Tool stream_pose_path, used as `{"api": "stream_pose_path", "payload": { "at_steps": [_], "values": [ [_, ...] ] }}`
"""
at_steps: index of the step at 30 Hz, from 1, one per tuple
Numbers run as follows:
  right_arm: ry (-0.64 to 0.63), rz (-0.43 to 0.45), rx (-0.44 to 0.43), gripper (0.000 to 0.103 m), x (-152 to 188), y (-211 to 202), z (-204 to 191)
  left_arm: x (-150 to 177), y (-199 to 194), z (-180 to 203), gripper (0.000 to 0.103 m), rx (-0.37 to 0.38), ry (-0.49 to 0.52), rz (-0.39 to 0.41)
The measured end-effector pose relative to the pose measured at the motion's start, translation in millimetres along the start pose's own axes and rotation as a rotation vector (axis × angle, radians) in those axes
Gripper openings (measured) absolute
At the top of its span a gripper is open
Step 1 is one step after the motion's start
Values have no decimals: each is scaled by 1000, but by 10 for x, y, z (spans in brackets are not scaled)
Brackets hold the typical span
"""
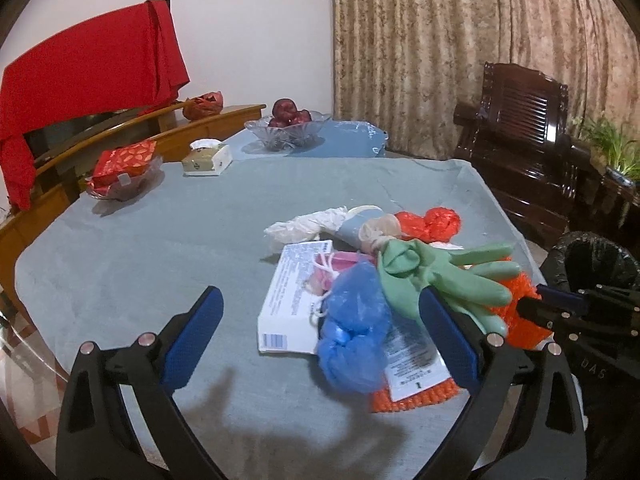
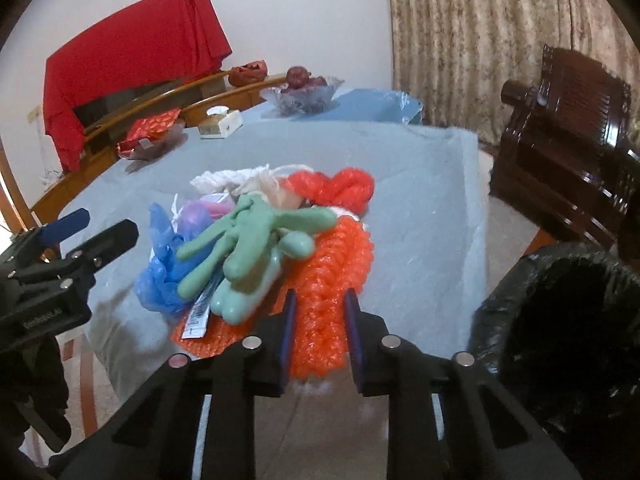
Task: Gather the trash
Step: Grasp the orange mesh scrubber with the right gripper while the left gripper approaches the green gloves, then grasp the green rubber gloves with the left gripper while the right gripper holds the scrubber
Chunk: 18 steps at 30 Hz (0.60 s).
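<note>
A heap of trash lies on the grey-blue tablecloth [image 1: 160,240]: a green rubber glove [image 1: 440,276] [image 2: 248,248], a blue plastic bag [image 1: 352,328] [image 2: 160,264], a white box [image 1: 288,300], a knotted red bag [image 1: 432,224] and orange bubble wrap [image 1: 516,320] [image 2: 324,280]. My right gripper [image 2: 320,304] [image 1: 530,298] is at the heap's near right edge, its pads pinching a fold of the orange bubble wrap. My left gripper [image 1: 320,294] [image 2: 104,222] stands open and holds nothing, just in front of the blue bag and the white box.
A bin with a black liner [image 1: 592,256] [image 2: 560,300] stands beside the table on the right. At the far end are a glass fruit bowl [image 1: 286,128], a tissue box [image 1: 208,158] and a dish with a red packet [image 1: 124,168]. A dark wooden chair [image 1: 520,132] stands beyond.
</note>
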State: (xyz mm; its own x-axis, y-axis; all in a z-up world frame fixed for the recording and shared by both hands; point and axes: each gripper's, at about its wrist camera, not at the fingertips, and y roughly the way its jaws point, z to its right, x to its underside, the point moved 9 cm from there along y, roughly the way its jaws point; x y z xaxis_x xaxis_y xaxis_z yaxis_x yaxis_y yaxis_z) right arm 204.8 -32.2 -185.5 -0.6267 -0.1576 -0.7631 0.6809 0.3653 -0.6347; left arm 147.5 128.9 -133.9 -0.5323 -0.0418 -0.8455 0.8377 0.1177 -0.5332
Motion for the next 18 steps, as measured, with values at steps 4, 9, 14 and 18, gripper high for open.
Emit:
{"api": "stream_pose_path", "payload": {
  "at_steps": [4,9,14,18],
  "values": [
    [14,32,15,21,-53,-152,75,-16,-36,136,89,32,2,0],
    [3,64,59,21,-139,-260,178,-19,-10,341,82,68,26,-11],
    [27,79,83,21,-197,-323,358,-51,103,564,76,85,55,-19],
    [36,89,99,21,-225,-339,461,-88,269,676,66,101,65,-36]
  ]
}}
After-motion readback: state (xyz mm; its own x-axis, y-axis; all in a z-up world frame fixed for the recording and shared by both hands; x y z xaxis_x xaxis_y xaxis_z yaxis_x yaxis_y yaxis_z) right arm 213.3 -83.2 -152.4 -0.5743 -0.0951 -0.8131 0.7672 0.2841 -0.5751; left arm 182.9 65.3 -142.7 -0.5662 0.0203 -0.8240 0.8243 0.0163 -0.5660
